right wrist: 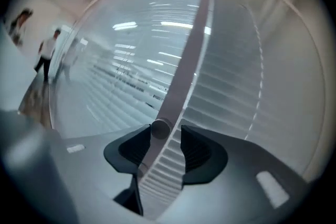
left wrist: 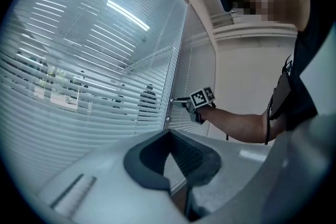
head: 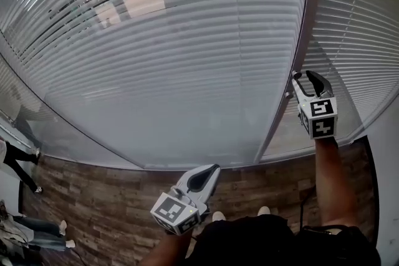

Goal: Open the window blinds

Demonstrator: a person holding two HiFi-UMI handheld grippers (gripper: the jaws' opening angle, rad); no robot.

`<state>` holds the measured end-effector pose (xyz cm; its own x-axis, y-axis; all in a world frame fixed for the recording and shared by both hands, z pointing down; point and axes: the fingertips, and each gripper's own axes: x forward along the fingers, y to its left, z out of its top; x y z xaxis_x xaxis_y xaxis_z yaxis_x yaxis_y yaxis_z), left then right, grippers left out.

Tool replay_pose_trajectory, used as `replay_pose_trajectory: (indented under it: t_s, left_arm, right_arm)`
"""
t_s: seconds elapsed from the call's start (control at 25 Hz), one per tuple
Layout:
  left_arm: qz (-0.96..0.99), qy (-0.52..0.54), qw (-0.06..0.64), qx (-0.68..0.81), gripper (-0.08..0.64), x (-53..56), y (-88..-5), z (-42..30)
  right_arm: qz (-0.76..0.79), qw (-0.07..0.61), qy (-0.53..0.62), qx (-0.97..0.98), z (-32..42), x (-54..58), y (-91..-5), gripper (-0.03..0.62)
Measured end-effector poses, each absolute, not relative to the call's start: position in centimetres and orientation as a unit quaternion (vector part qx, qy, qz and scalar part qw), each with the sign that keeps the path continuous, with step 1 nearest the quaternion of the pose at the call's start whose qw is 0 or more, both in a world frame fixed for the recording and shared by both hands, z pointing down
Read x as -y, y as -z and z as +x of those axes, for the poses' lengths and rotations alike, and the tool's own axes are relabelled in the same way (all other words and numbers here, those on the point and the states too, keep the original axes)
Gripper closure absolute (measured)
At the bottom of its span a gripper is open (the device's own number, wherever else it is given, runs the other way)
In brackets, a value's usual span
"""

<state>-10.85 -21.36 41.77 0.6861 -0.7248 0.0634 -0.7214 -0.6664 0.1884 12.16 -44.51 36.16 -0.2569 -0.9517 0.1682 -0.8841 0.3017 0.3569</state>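
White slatted blinds (head: 174,71) fill the window in the head view, and a narrower blind (head: 355,40) hangs to the right of a grey post (head: 283,96). Through the upper slats some of the outside shows. My right gripper (head: 302,76) is raised at that post. In the right gripper view its jaws stand apart around the round end of the blind's wand (right wrist: 160,128). The wand lies against the left pad (right wrist: 137,147), with a gap to the right one. My left gripper (head: 212,169) hangs low in front of the blinds, its jaws (left wrist: 169,134) together and nothing between them.
A wood-pattern floor (head: 93,190) runs below the window. People stand at the far left (head: 19,159). The wearer's shoes (head: 218,216) show at the bottom. A white wall (left wrist: 247,81) lies right of the narrow blind.
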Motion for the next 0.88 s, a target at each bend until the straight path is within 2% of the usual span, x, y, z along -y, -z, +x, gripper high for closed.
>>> replay_pose_trajectory:
  t_s: [0.12, 0.2, 0.32, 0.4, 0.76, 0.88]
  left_arm:
    - [0.913, 0.006, 0.103, 0.394, 0.560, 21.4, -41.9, -10.7]
    - [0.914, 0.010, 0.103, 0.392, 0.560, 21.4, -42.0, -10.6]
    - [0.915, 0.008, 0.104, 0.391, 0.560, 21.4, -41.9, -10.4]
    - [0.915, 0.009, 0.103, 0.390, 0.560, 21.4, -42.0, -10.3]
    - [0.912, 0.009, 0.101, 0.398, 0.560, 21.5, -41.9, -10.5]
    - [0.913, 0.009, 0.099, 0.395, 0.560, 21.5, -42.2, -10.5]
  right_arm:
    - [0.571, 0.321, 0.292, 0.697, 11.3, 44.2, -36.0, 0.404]
    - [0.553, 0.363, 0.345, 0.666, 10.7, 44.1, -36.4, 0.448]
    - [0.548, 0.368, 0.346, 0.667, 10.6, 44.0, -36.6, 0.441]
    - [0.542, 0.371, 0.341, 0.673, 10.5, 44.1, -36.9, 0.382]
    - [0.546, 0.390, 0.353, 0.652, 10.9, 44.9, -37.3, 0.440]
    - [0.555, 0.371, 0.333, 0.666, 11.0, 45.0, -37.3, 0.443]
